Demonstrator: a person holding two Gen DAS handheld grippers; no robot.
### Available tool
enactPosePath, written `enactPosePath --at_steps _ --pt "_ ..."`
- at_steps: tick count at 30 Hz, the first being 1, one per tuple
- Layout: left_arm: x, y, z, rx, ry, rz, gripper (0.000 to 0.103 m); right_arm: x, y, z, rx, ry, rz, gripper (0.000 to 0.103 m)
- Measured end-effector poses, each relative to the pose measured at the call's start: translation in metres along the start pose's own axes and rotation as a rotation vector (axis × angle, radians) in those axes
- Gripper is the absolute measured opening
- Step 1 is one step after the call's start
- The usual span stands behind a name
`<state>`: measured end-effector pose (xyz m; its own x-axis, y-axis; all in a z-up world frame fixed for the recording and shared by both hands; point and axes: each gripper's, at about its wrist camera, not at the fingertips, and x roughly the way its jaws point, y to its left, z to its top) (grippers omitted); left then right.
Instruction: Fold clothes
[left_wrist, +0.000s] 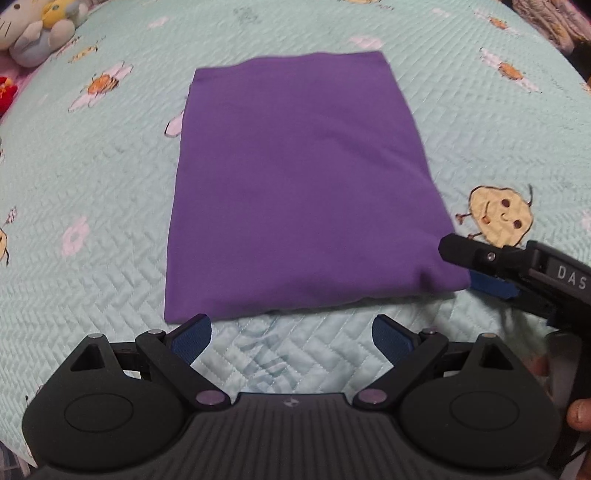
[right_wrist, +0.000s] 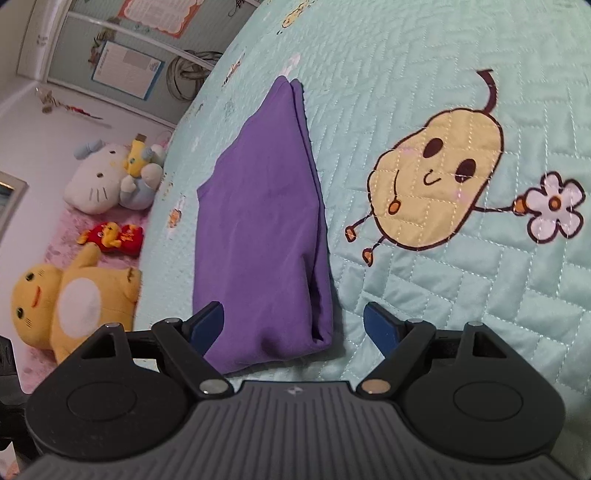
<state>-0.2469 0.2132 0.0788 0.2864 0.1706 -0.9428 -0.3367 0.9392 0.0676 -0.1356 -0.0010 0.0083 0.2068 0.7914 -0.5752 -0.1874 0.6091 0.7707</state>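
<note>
The purple garment (left_wrist: 306, 184) lies folded into a flat rectangle mid-quilt (left_wrist: 92, 192), with the left gripper (left_wrist: 291, 338) and right gripper (right_wrist: 293, 328) both spread and empty at its near edge, suggesting one fold remains.

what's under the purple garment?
The folded purple garment lies flat on the mint quilted bedspread, which shows on every side. A printed flower pokes out at its left edge; anything else beneath is covered.
</note>
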Motion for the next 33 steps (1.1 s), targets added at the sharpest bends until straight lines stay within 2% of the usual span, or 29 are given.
enactPosePath --at_steps 6,13,33 --pt "0.009 0.000 -0.002 0.011 0.027 0.030 0.097 0.012 0.021 0.001 -0.104 0.006 -0.090 0.086" --pt "0.017 -0.001 0.001 0.013 0.046 0.052 0.097 0.023 0.032 -0.001 -0.156 0.010 -0.097 0.103" --pt "0.031 -0.008 0.003 0.037 0.085 0.077 0.097 0.030 0.039 0.001 -0.183 0.011 -0.107 0.103"
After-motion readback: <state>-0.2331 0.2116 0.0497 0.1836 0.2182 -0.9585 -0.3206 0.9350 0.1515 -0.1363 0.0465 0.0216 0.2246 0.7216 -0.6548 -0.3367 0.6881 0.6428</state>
